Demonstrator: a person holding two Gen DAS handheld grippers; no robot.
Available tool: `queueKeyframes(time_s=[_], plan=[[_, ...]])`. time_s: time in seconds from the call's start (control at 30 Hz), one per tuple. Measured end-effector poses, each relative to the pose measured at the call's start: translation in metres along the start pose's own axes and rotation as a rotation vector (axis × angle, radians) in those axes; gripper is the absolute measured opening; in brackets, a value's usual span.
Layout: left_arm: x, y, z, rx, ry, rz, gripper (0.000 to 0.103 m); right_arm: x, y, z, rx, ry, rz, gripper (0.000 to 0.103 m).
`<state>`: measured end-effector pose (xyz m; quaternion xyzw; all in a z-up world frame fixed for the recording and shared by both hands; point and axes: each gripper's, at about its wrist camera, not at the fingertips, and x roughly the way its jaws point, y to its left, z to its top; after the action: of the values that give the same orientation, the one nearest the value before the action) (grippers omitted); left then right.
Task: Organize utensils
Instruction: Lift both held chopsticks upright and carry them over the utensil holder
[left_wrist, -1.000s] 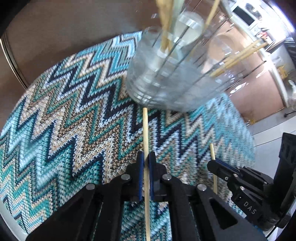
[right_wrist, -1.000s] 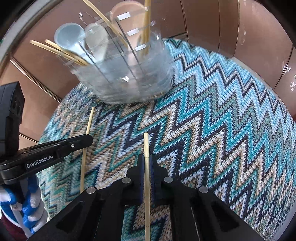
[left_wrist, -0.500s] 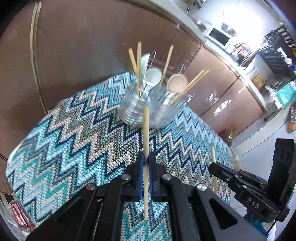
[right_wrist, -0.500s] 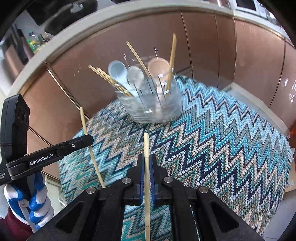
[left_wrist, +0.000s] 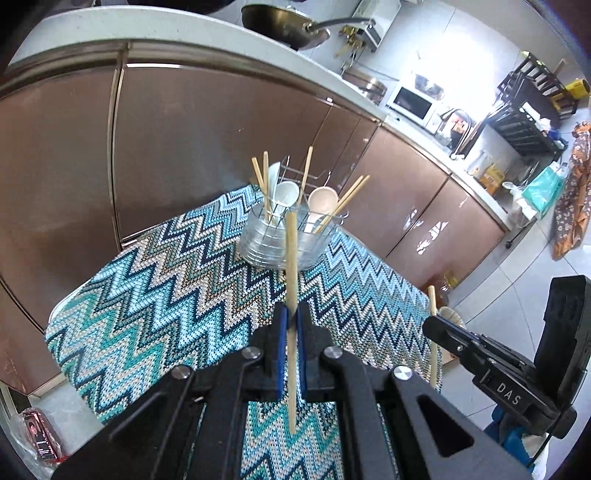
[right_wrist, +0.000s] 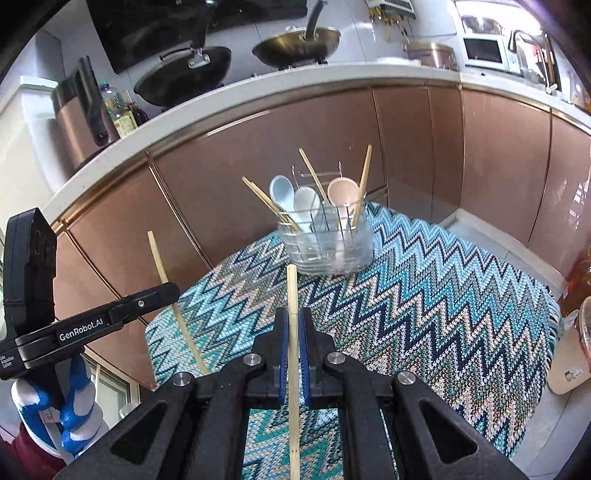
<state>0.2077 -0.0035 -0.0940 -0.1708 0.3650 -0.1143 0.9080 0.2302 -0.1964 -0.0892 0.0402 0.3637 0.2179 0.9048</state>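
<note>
Two lifted bamboo chopsticks (left_wrist: 291, 280) (right_wrist: 292, 332), apart

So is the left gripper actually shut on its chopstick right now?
Yes, shut. In the left wrist view the left gripper has both blue pads pressed against the chopstick, which sticks out past the fingertips, off the patterned mat.

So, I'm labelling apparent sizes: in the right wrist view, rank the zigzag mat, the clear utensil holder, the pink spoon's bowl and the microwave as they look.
1. zigzag mat
2. clear utensil holder
3. microwave and pink spoon's bowl: they look alike, and the microwave stands much farther off, so I won't rank them.
</note>
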Motion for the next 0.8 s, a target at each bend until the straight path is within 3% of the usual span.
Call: queueKeyframes(time_s=[0.47, 0.8], plan=[[-0.06, -0.003, -0.004, 0.006, -0.094, -0.019, 0.005, -0.045, 0.037, 0.005, -0.067, -0.136, 0.001, 0.006], [-0.065, -0.004, 0.013, 0.0, -0.126, -0.028, 0.005, -0.046, 0.044, 0.022, -0.102, -0.203, 0.019, 0.006]])
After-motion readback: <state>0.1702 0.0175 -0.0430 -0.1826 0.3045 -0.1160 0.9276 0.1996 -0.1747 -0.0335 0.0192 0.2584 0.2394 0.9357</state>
